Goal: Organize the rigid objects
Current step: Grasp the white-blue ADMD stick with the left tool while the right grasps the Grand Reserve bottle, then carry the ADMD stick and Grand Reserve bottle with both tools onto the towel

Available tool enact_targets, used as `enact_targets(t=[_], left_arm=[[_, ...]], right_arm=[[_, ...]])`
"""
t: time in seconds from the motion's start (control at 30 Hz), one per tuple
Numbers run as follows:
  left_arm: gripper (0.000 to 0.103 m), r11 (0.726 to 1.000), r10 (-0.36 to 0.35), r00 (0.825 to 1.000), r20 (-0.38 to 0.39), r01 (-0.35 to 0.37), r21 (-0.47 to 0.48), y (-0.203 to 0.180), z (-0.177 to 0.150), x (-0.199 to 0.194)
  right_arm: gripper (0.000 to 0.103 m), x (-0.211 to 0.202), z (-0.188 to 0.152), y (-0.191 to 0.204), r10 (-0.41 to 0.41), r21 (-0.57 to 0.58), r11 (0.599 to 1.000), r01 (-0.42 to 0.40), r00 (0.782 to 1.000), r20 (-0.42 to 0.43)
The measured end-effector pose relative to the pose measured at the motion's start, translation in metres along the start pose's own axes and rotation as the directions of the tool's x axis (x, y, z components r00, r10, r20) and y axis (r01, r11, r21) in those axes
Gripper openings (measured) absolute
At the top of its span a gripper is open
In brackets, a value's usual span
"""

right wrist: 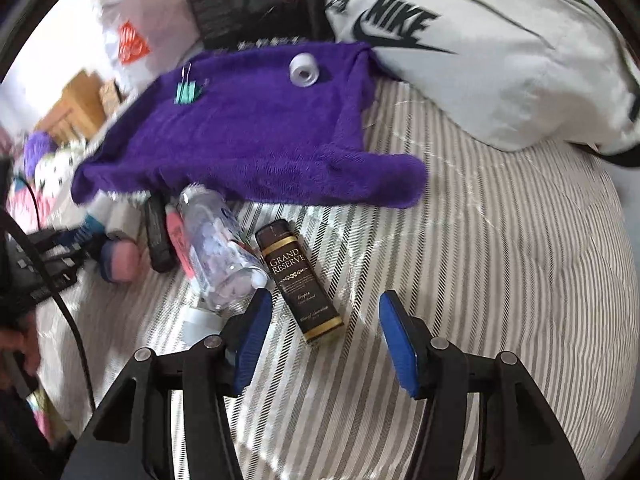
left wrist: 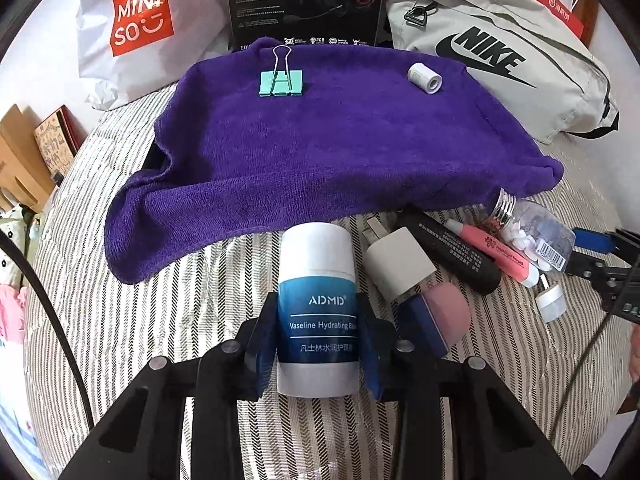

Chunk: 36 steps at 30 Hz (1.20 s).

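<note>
1. Jaws of the left gripper (left wrist: 318,334) are closed against both sides of a white and blue ADMD balm stick (left wrist: 317,312), which is held upright-looking at 6 o'clock in the left wrist view, its cap pointing to 12.
2. Jaws of the right gripper (right wrist: 325,336) are spread wide with nothing between them; a brown GRAND RESERVE box (right wrist: 300,280) is seen lying on the bedding just ahead, nearer the left blue pad.
3. At 3 o'clock of the balm stick, a white charger plug (left wrist: 400,264) and a pink and blue block (left wrist: 432,316) are seen close beside it on the striped bedspread (left wrist: 160,320).
4. Further toward 2 o'clock, a black cylinder (left wrist: 456,252), a pink highlighter (left wrist: 496,252) and a clear pill bottle (left wrist: 532,232) are laid side by side; whether they touch cannot be told.
5. A small white cap (left wrist: 552,300) is seen at 3 o'clock, near the right gripper's tip.
6. At 12 o'clock, a purple towel (left wrist: 340,152) is spread out, with a teal binder clip (left wrist: 281,80) at its far left and a white roll (left wrist: 424,74) at its far right, well apart.
7. Behind the towel are seen a MINISO bag (left wrist: 140,20), a black box (left wrist: 304,0) and a grey NIKE bag (left wrist: 500,60).
</note>
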<state>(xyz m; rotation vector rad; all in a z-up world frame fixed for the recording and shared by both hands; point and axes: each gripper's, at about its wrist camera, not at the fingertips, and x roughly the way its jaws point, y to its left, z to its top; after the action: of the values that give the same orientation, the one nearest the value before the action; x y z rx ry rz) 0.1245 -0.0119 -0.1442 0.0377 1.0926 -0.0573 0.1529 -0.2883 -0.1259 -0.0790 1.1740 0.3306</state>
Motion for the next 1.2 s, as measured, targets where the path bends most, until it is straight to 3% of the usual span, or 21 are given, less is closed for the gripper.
enact_targets(t=[0.1, 0.27, 0.4, 0.57, 0.8, 0.93, 1.03, 1.2], left_arm=[[0.035, 1.0, 0.006, 1.0, -0.001, -0.006, -0.001, -0.001, 0.0, 0.0], [0.035, 1.0, 0.004, 1.0, -0.008, -0.004, -0.002, -0.001, 0.001, 0.001], [0.035, 1.0, 0.004, 1.0, -0.001, -0.004, -0.006, -0.001, 0.001, 0.001], [0.035, 1.0, 0.014, 1.0, -0.003, -0.014, -0.001, -0.003, 0.001, 0.001], [0.034, 0.999, -0.026, 1.0, -0.001, 0.026, -0.025, 0.005, -0.003, -0.005], [0.034, 1.0, -0.006, 1.0, 0.003, 0.006, 0.002, 0.002, -0.005, -0.005], [0.034, 1.0, 0.004, 1.0, 0.018, -0.004, 0.009, -0.001, -0.006, -0.003], [0.034, 0.999, -0.04, 0.999, 0.004, 0.04, -0.02, 0.009, -0.006, -0.009]], right_arm=[[0.051, 0.009, 0.006, 0.007, -0.017, -0.076, 0.997, 0.018, 1.0, 0.009], [0.025, 0.011, 0.013, 0.003, -0.029, -0.067, 0.997, 0.031, 0.999, 0.025], [0.025, 0.003, 0.002, -0.009, -0.02, 0.038, 0.999, 0.02, 1.0, 0.003], [0.026, 0.004, 0.0, 0.001, -0.05, -0.016, 0.999, 0.05, 0.999, -0.006], [0.024, 0.005, 0.005, 0.001, -0.055, -0.022, 0.998, 0.054, 0.998, -0.026], [0.025, 0.003, -0.001, -0.002, -0.037, 0.009, 0.999, 0.037, 0.999, -0.031], [0.024, 0.004, -0.002, 0.006, -0.075, -0.023, 0.997, 0.075, 0.997, -0.015], [0.024, 0.003, 0.003, 0.002, -0.05, -0.022, 0.999, 0.049, 0.998, -0.029]])
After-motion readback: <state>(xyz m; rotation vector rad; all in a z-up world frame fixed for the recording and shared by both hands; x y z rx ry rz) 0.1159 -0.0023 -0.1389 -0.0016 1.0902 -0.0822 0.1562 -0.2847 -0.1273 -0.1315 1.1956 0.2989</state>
